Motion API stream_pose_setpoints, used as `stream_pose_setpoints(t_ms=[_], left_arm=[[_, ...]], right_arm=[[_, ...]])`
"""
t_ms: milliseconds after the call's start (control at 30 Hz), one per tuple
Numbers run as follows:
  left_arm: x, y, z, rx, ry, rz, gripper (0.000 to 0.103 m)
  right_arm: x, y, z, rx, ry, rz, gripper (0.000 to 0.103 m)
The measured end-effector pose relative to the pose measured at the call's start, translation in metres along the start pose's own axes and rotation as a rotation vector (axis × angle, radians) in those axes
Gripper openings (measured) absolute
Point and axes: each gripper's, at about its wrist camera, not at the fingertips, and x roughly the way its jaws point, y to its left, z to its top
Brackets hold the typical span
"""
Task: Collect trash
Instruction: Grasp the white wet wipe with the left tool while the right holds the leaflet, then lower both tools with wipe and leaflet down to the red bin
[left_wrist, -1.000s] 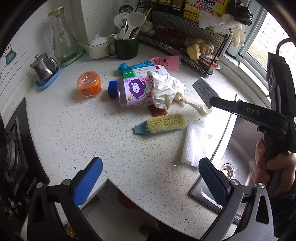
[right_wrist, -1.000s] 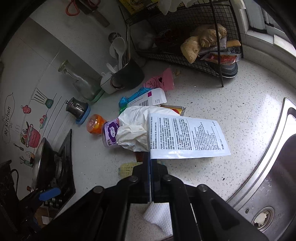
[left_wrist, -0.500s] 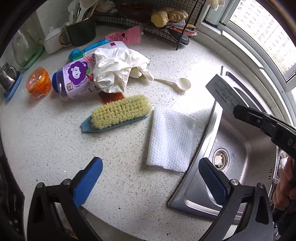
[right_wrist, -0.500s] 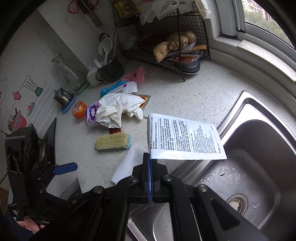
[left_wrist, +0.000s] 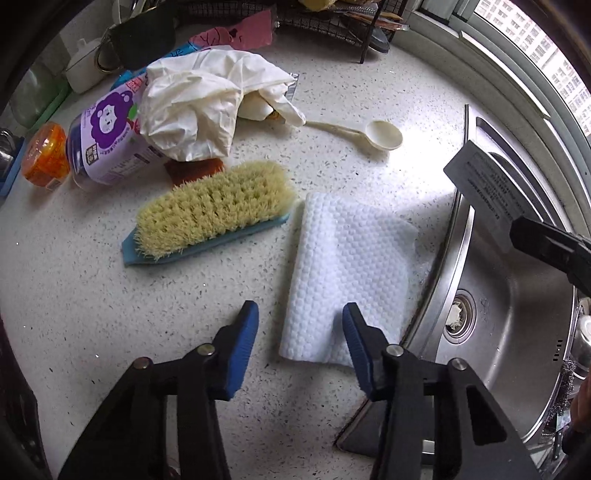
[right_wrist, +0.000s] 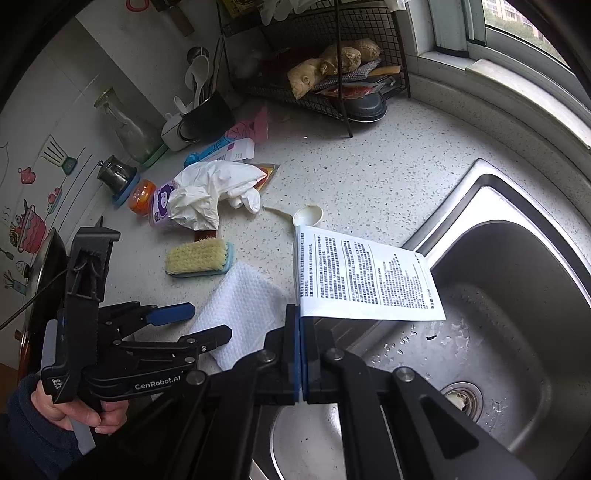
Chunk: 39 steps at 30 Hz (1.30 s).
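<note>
Hovering over the near end of a folded white dimpled paper towel (left_wrist: 347, 266), the left gripper (left_wrist: 300, 325) has just been narrowing its blue-padded jaws; one pad sits over the towel, the other over bare speckled countertop (left_wrist: 92, 295), neither pressing it. The towel lies between a yellow-bristled scrub brush with a blue back (left_wrist: 210, 212) and the steel sink (left_wrist: 517, 332). The right gripper (right_wrist: 300, 347) is clenched on a printed white sachet (right_wrist: 364, 278) held above the sink's edge.

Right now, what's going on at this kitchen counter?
A person is clearing trash with two handheld grippers. The right gripper is shut on a white printed sachet, held over the steel sink. The left gripper has just been closing over the near edge of a white embossed paper towel, pads not yet pressing it.
</note>
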Motion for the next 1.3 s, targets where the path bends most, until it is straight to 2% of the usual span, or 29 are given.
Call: stream_pose_setpoints(t_ms=[67, 167, 300, 467, 600, 700, 1000, 1300], left_arm=[[0.000, -0.005, -0.002, 0.005, 0.005, -0.022, 0.014], [0.000, -0.008, -0.007, -0.010, 0.006, -0.046, 0.005], [-0.020, -0.004, -0.022, -0.033, -0.046, -0.026, 0.005], [-0.064, 0.014, -0.038, -0.082, -0.126, 0.002, 0.005], [-0.101, 0.035, -0.061, -0.097, -0.169, 0.023, 0.005], [-0.122, 0.051, -0.084, -0.103, -0.175, 0.069, 0.005], [-0.174, 0.110, -0.191, -0.186, -0.194, 0.115, 0.005], [-0.205, 0.152, -0.315, -0.271, -0.166, 0.094, 0.005]], right_arm=[[0.000, 0.002, 0.000, -0.008, -0.001, 0.002, 0.000], [-0.001, 0.004, 0.000, -0.023, -0.002, 0.004, 0.000], [-0.004, 0.012, -0.002, -0.052, -0.003, 0.002, 0.000], [-0.010, 0.033, -0.006, -0.098, -0.006, 0.013, 0.000], [-0.015, 0.066, -0.013, -0.174, -0.008, 0.027, 0.000], [-0.020, 0.094, -0.022, -0.229, -0.006, 0.044, 0.000], [-0.017, 0.186, -0.078, -0.391, 0.037, 0.089, 0.000], [-0.011, 0.267, -0.153, -0.507, 0.100, 0.119, 0.000]])
